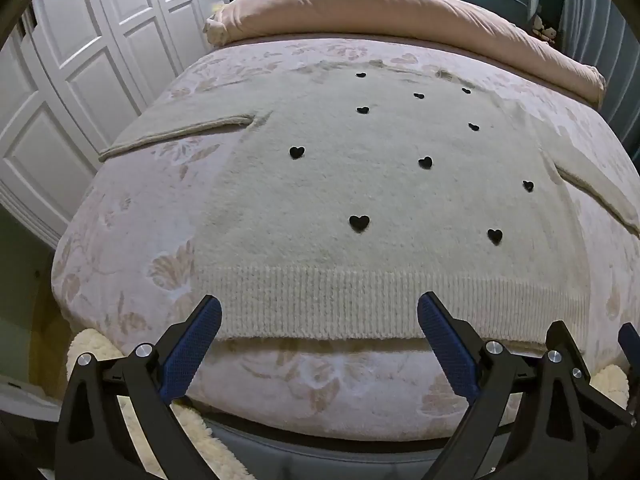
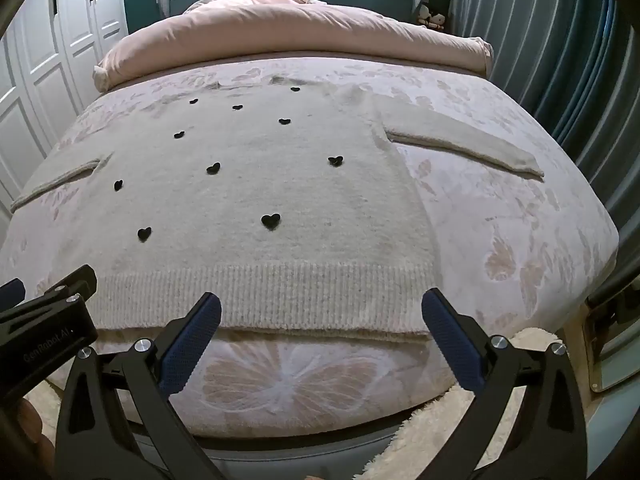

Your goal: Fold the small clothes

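Note:
A cream knit sweater (image 1: 360,192) with small black hearts lies flat on the bed, sleeves spread to both sides, ribbed hem (image 1: 360,304) toward me. It also shows in the right wrist view (image 2: 256,200). My left gripper (image 1: 319,312) is open and empty, its blue pads just above the hem's left half. My right gripper (image 2: 321,312) is open and empty over the hem's right half (image 2: 320,300). The right gripper's body shows at the right edge of the left wrist view (image 1: 580,360). The left gripper's body shows at the left of the right wrist view (image 2: 48,320).
The bed has a pink floral bedspread (image 1: 120,240) and a rolled pink duvet (image 1: 380,8) at the far end. White wardrobe doors (image 1: 60,80) stand on the left. Blue curtains (image 2: 560,60) hang on the right. A fluffy cream rug (image 2: 420,432) lies below the bed's near edge.

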{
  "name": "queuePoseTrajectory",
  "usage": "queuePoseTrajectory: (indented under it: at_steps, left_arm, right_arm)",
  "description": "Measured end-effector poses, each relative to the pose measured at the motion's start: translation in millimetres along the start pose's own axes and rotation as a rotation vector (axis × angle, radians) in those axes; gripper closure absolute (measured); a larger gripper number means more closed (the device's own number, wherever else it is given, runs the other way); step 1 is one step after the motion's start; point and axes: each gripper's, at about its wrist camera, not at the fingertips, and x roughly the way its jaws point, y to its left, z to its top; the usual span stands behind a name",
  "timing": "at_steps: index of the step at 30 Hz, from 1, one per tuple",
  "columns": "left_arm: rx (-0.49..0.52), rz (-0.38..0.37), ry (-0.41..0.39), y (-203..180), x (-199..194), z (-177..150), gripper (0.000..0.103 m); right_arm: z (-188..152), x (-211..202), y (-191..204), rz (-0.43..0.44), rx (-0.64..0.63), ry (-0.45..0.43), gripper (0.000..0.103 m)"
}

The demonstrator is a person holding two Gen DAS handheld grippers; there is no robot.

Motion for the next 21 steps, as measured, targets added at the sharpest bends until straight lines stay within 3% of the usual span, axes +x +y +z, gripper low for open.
queuePoseTrajectory:
  at_steps: [21]
  left_arm:
    - [-0.006, 0.017, -0.006, 1.4, 0.6, -2.4, 0.007]
  right_arm:
    - [-1.4, 2.9, 1.6, -0.003, 0.003, 0.017, 0.005]
